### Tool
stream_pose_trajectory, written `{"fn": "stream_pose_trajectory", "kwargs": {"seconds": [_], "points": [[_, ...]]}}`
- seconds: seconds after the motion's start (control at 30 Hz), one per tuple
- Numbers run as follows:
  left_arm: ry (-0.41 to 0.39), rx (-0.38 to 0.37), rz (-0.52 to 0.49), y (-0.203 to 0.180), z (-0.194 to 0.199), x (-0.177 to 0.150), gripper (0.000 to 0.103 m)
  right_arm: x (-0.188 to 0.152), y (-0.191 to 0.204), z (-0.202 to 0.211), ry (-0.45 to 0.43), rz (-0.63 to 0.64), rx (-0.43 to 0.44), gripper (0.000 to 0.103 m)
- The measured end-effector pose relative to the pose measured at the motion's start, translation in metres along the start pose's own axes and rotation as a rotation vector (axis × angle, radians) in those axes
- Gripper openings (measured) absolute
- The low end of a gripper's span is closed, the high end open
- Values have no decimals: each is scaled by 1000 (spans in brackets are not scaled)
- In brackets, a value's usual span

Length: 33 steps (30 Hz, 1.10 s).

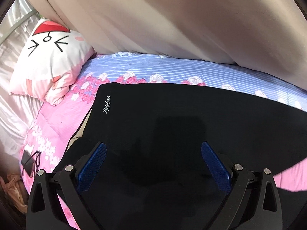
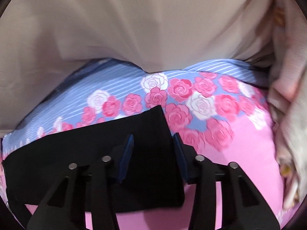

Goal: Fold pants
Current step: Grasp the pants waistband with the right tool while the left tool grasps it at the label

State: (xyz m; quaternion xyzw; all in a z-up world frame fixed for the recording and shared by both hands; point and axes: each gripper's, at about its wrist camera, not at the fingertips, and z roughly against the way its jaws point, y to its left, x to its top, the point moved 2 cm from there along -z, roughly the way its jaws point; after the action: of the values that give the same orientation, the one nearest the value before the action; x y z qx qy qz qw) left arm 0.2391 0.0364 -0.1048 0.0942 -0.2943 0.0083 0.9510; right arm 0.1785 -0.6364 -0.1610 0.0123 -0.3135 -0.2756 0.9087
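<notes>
Left gripper (image 1: 153, 161) fingers wide apart over black pants (image 1: 191, 118), flat on floral bedsheet (image 1: 57, 118); cat pillow (image 1: 49, 65) at 10 o'clock.

Right gripper (image 2: 153, 153) fingers apart, straddling pants (image 2: 96, 153) edge, nothing clamped; sheet (image 2: 239, 153) at 3 o'clock.

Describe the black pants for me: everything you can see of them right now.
The black pants lie flat on the pink and blue floral bedsheet, smooth, soft-looking and dark, with small white "Rainbow" lettering near one corner. The right wrist view shows a squared end with a straight edge. Both grippers hover open above the fabric, the left gripper over the broad middle, the right gripper near that end; neither visibly pinches cloth.
</notes>
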Motion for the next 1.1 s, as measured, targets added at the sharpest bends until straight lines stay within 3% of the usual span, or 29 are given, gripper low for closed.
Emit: {"fn": "stream_pose_trajectory", "kwargs": {"seconds": [0.13,0.2,0.33,0.47,0.53,0.63,0.67,0.7,0.73,0.83,0.87,0.93,0.97,1.1], "points": [[12,57,29,32,-32,23,98,3,-1,-9,-15,18,35,30],[14,87,39,53,-48,36,98,3,-4,-9,-20,28,61,17],[14,166,56,100,-88,66,98,4,-2,-10,-25,49,53,15],[67,142,80,133,-141,96,98,5,1,-9,-29,50,28,15],[124,96,97,143,-171,104,98,6,2,-11,-32,39,19,15],[141,26,123,150,-192,109,94,1,7,-8,-34,25,8,17],[138,0,122,149,-195,109,81,1,8,-8,-34,23,5,18],[154,-45,112,146,-200,109,59,1,9,-8,-34,20,-3,23],[168,-104,109,143,-203,107,50,1,11,-8,-32,17,-6,25],[159,-135,83,140,-199,108,35,2,19,-9,-20,27,-7,27],[162,-158,68,139,-196,108,23,3,21,-10,-15,32,-8,15],[156,-192,65,140,-187,108,18,5,27,-7,-16,39,0,12],[133,-217,59,142,-176,108,11,7,32,-3,-25,52,-5,11],[35,-278,80,155,-122,110,7,15,43,36,-120,68,39,11]]}}
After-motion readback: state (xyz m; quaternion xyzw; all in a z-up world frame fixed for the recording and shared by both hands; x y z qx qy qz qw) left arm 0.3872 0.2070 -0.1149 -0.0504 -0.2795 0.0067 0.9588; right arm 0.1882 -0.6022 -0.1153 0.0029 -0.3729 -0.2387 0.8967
